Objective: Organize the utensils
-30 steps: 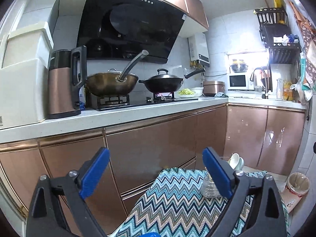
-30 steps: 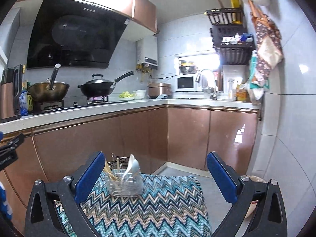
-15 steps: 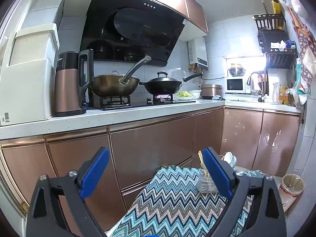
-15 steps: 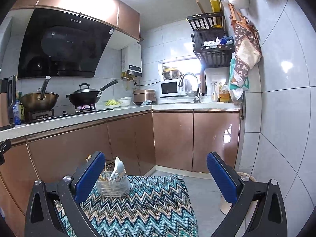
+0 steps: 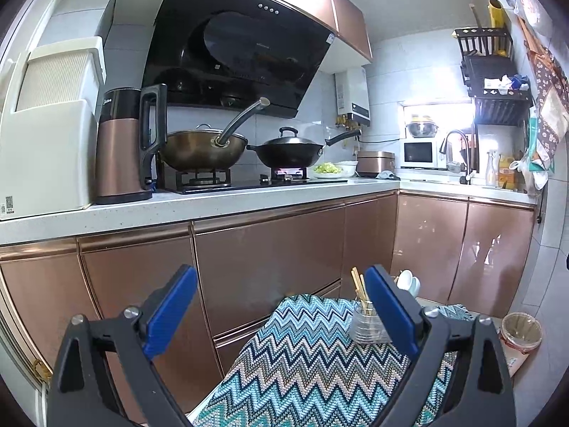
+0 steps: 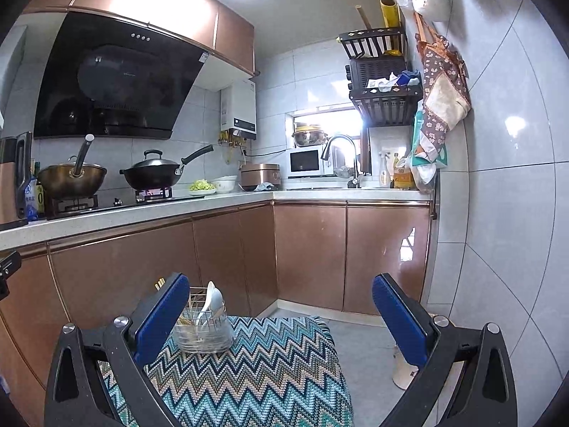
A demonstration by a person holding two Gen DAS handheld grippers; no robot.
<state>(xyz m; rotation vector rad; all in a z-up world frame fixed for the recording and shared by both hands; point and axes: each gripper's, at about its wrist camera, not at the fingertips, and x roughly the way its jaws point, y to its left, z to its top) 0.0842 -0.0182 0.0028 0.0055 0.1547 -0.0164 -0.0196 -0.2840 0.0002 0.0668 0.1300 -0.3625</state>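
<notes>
A clear utensil holder (image 6: 202, 332) with a wire rack stands at the far end of a table covered in a zigzag cloth (image 6: 249, 373). It holds white spoons (image 6: 209, 297) and wooden chopsticks (image 5: 359, 286). In the left wrist view the holder (image 5: 366, 325) is partly hidden behind the right finger. My left gripper (image 5: 281, 311) is open and empty, raised above the near part of the table. My right gripper (image 6: 281, 315) is open and empty, with its left finger just in front of the holder.
A kitchen counter (image 5: 213, 206) runs along the left with a kettle (image 5: 124, 149), two woks (image 5: 284, 151) on a stove, and a sink (image 6: 341, 163) at the far corner. Copper cabinets (image 6: 309, 252) stand below. A bin (image 5: 521, 331) sits on the floor to the right.
Both grippers have tilted upward and pulled back a little, so the table and holder sit lower in both views. The jaws stayed open.
</notes>
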